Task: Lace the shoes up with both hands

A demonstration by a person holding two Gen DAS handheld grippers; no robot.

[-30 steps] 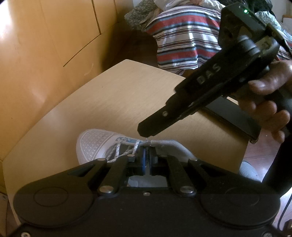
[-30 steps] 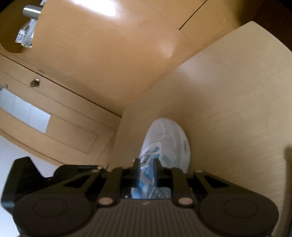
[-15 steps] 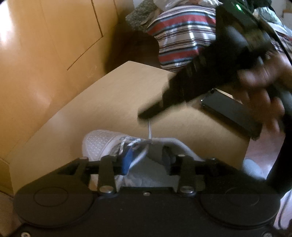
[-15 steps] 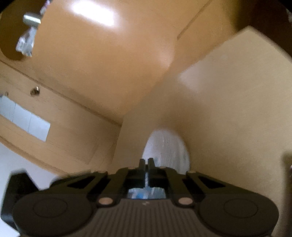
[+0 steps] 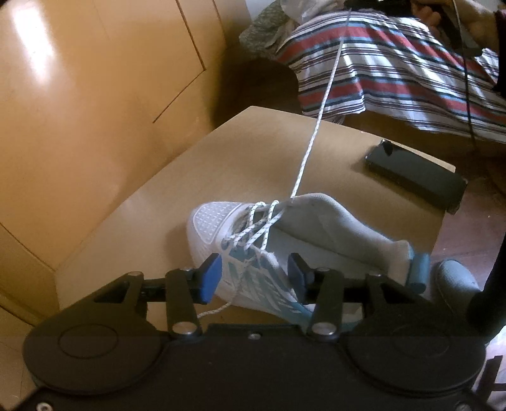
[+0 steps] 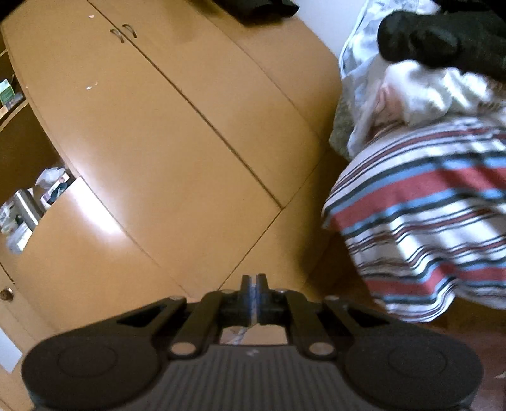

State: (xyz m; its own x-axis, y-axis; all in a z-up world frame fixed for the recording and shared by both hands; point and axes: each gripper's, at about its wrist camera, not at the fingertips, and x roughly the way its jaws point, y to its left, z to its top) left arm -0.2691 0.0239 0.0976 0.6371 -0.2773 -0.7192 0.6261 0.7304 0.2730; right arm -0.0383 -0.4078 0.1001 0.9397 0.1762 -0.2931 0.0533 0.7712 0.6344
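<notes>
Left wrist view puts the white shoe point(image 5: 253, 253) with teal side markings in front of you, lying on the pale wooden table point(image 5: 196, 177), its mesh toe pointing away toward the wardrobe side and its grey collar toward the right. The white lace point(image 5: 311, 139), flecked with blue, crisscrosses the upper eyelets, and one strand rises taut from the top of the tongue, running up and to the right to the top edge of the picture, where your right gripper point(image 5: 379, 3) is only partly visible beside your hand point(image 5: 474, 19). A loose lace end trails down the near side of the shoe and onto the table between your left fingers. Your left gripper point(image 5: 253, 272) stands wide, its blue pads on either side of the shoe's flank, holding nothing. In the right wrist view your right gripper point(image 6: 253, 292) has its jaws pressed narrow together, with a thin pale strand pinched between the pads, so it grips the lace. Farther out, a black phone point(image 5: 414, 175) lies flat near the table's right edge, well apart from the shoe. Beyond the table a striped bedsheet point(image 5: 395, 72) hangs from a bed, and orange-brown wardrobe doors point(image 6: 164, 132) fill the left.
</notes>
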